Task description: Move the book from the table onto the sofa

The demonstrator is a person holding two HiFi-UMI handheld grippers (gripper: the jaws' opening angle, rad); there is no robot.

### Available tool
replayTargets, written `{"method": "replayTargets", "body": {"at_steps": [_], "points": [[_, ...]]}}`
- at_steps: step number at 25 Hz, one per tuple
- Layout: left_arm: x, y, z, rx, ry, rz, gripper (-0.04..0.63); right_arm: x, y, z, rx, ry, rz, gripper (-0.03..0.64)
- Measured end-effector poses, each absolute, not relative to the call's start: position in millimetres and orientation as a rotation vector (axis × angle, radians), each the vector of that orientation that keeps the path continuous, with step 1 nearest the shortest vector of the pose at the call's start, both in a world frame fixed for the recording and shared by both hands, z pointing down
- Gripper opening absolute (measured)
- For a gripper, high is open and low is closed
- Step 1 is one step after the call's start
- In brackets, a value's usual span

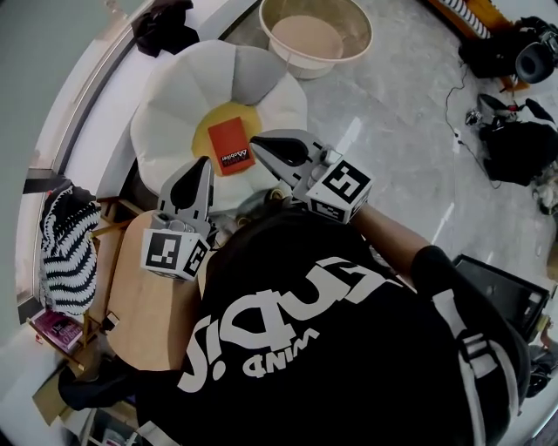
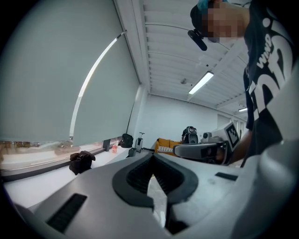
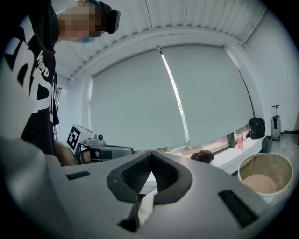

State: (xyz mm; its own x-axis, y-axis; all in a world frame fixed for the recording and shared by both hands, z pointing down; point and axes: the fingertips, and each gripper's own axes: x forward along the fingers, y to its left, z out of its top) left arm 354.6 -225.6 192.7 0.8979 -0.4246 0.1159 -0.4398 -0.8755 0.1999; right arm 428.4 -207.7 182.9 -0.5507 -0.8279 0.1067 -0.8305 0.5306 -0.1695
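An orange-red book lies on the yellow middle of a white flower-shaped sofa cushion, seen in the head view. My left gripper hovers just below and left of the book, jaws shut and holding nothing. My right gripper points at the book's right edge, also shut and with nothing in it. In the left gripper view my left gripper shows closed tips, and my right gripper crosses behind it. My right gripper in the right gripper view shows closed tips too.
A round wooden table sits under my left arm. A beige round basin stands beyond the cushion. A striped black-and-white cushion lies at the left. Black bags and cables clutter the floor at the right.
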Motion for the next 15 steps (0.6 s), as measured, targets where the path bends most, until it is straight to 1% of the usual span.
{"method": "replayTargets", "body": {"at_steps": [15], "points": [[356.6,-229.4,198.3,2.794,-0.681,0.114,0.008,428.5,-218.2,185.5,1.397,-2.747,0.33,0.0]]}}
